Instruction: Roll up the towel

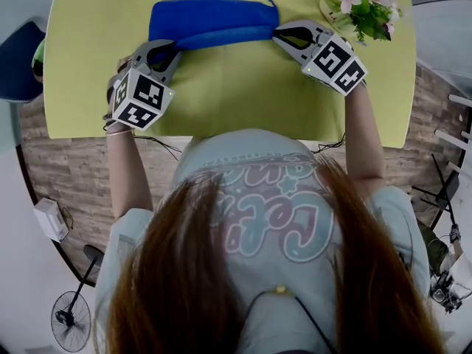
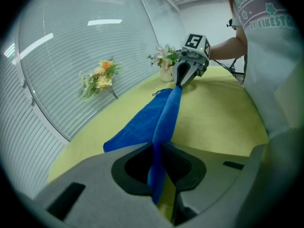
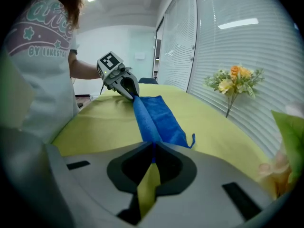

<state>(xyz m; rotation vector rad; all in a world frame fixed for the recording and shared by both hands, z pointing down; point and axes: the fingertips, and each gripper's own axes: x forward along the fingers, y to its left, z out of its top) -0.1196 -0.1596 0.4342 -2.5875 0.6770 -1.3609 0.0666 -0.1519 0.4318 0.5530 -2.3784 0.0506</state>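
Head view shows the whole towel (image 1: pixel 210 21); only gripper views show left gripper (image 2: pixel 155 144) and right gripper (image 3: pixel 154 144) clamped on it.

Your towel (image 1: pixel 210 22) is solid royal blue, lying on a plain yellow-green tablecloth (image 1: pixel 236 102). Your left gripper (image 1: pixel 172 50) and right gripper (image 1: pixel 280 34) are grey, each bearing a white cube patterned with black squares. At one o'clock, the flower bunch (image 1: pixel 365 2) is pink-white with green leaves. Your shirt (image 1: pixel 243 161) is pale grey-blue with pink-and-teal lettering.
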